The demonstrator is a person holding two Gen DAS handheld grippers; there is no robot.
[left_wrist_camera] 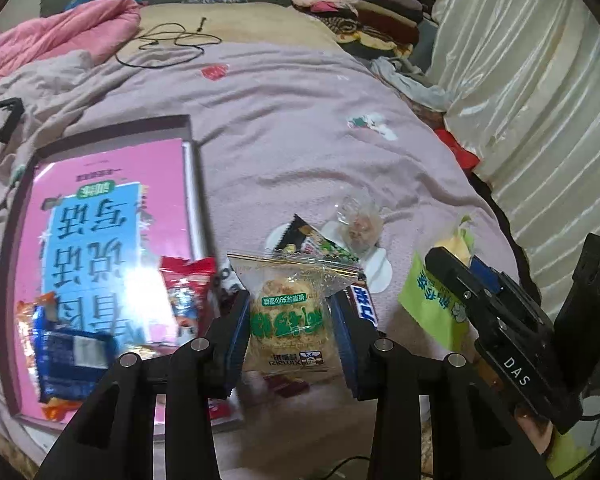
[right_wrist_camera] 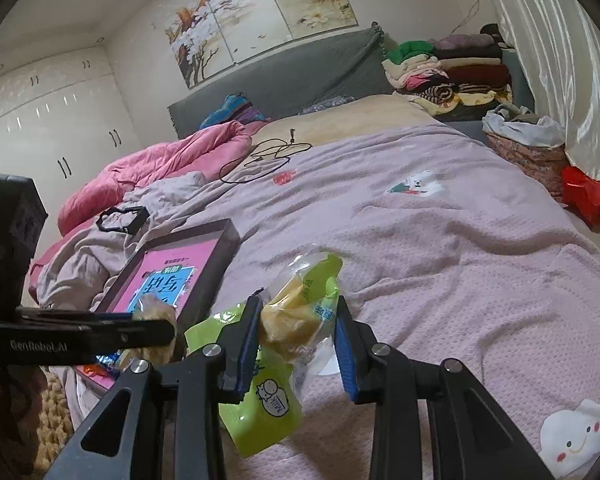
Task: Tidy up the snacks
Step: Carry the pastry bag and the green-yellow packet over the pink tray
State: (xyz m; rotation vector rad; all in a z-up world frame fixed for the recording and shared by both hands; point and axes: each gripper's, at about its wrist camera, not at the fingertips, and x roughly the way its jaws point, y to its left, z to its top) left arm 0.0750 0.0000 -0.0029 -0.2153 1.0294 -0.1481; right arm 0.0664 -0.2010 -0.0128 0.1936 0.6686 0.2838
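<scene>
Landmark: shallow box (left_wrist_camera: 112, 136) with a pink book-like panel inside, lying on the lilac bedspread (left_wrist_camera: 284, 128).
Already in box: red packet (left_wrist_camera: 188, 280) and blue packet (left_wrist_camera: 72, 356), at its near end.
Left gripper (left_wrist_camera: 290, 332): just right of the box's near corner; jaws narrow, pads pressing both sides of a clear-wrapped pastry (left_wrist_camera: 288, 316) with green lettering.
Left pose: pitched steeply down, the pastry hanging clear of the bedspread.
Loose snacks: right of the box, a dark chocolate bar (left_wrist_camera: 364, 308), a dark sachet (left_wrist_camera: 312, 240) and a clear-wrapped sweet (left_wrist_camera: 360, 224), lying close together.
Right gripper (right_wrist_camera: 296, 340): well right of the box; jaws narrow, closed on a green-and-clear milk-bread bag (right_wrist_camera: 268, 400).
Right pose: tilted moderately down, the bag's lower half dangling below the pads.
Risk, left: the slick, air-filled wrapper may slip out when swung over the box wall.
Risk, right: the grip sits on loose film, so the dangling bag may swing, catch the box rim or tear.
Risk, both: both loads head for one box; the grippers may collide.
</scene>
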